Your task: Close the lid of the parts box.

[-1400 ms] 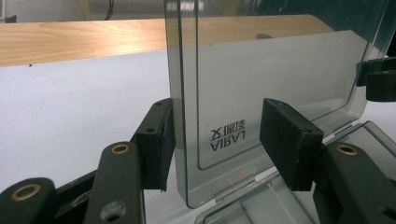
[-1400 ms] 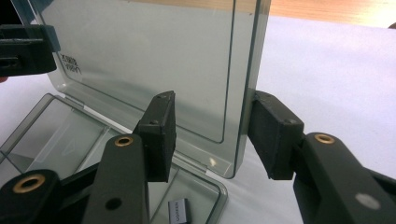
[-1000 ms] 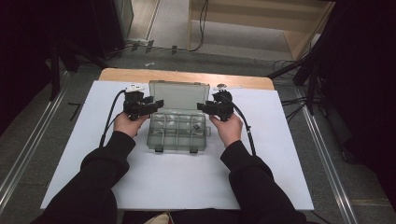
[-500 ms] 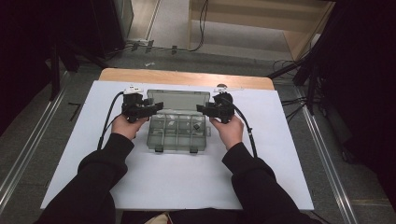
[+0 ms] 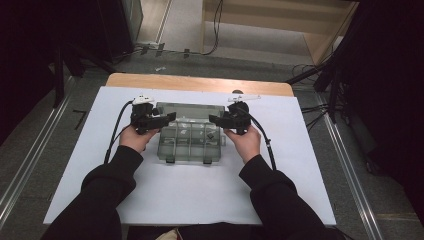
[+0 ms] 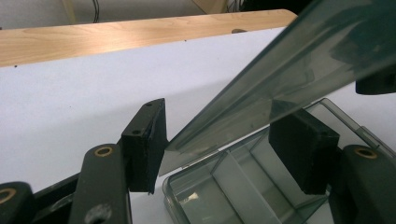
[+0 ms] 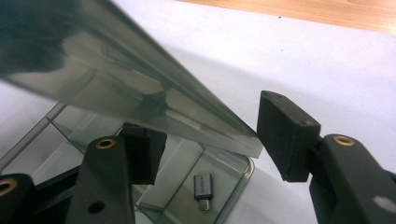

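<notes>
Two hand-held grippers work one clear compartment box [image 5: 189,142], which sits mid-desk [image 5: 90,150] on the white sheet [image 5: 300,165], base flat, hinge at the far side. Wooden desk edge beyond.

Lid [image 5: 190,111] is raised at a slant from the hinge. In the left gripper view the lid [image 6: 280,79] edge passes between the jaws; same in the right gripper view, lid [image 7: 140,93] corner between the pads.

Left hand-held gripper [image 5: 167,119]: spread, jaws have just been opening. Near pad [image 6: 145,142] right at the lid's edge, far pad [image 6: 303,149] clear of it. No clamp.

Right hand-held gripper [image 5: 216,120]: also spread, just been opening. Outer pad [image 7: 285,135] is close to the lid corner but apart from it.

My read: lid being let go or re-gripped, both ends.

Handling: thin rigid plastic, light, smooth, likely slippery on the pads. The lid will flex if pinched at one corner only, and the hinge is the weak point. Take it at both front corners, evenly. The base may lift with the lid, being so light.

Smallest: a grey USB adapter [image 7: 203,185] loose in a near compartment; it will slide if the box tilts.
</notes>
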A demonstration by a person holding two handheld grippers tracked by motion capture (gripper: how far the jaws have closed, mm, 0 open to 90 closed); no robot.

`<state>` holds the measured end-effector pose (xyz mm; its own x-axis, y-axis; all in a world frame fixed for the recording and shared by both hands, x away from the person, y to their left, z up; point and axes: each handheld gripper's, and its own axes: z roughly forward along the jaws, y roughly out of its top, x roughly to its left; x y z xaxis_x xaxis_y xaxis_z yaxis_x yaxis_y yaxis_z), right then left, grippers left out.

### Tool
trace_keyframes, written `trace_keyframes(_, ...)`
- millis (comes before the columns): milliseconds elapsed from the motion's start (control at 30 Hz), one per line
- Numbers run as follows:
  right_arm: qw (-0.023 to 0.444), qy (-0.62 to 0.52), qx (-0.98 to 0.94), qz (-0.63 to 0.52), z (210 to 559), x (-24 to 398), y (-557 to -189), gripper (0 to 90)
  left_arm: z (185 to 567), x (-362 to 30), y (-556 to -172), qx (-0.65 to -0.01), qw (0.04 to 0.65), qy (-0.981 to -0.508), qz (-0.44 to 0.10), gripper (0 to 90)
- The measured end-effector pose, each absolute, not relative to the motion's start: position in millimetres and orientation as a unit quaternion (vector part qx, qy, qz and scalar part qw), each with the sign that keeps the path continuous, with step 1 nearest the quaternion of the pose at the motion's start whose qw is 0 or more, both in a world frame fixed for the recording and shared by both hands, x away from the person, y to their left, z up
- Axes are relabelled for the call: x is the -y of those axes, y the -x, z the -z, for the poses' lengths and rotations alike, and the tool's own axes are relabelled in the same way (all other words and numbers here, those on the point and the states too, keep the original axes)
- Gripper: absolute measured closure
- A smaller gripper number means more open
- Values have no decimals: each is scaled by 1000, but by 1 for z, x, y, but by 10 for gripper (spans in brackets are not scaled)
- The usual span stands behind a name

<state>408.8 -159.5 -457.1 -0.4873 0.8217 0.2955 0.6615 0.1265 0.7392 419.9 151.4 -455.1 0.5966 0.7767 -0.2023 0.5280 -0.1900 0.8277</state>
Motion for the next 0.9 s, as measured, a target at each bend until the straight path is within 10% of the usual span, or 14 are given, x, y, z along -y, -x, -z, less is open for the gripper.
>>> trace_keyframes(900,95,-484,-749,-442,459,157,-402,341,447,-172,-408,-448,433,-779,-70,234)
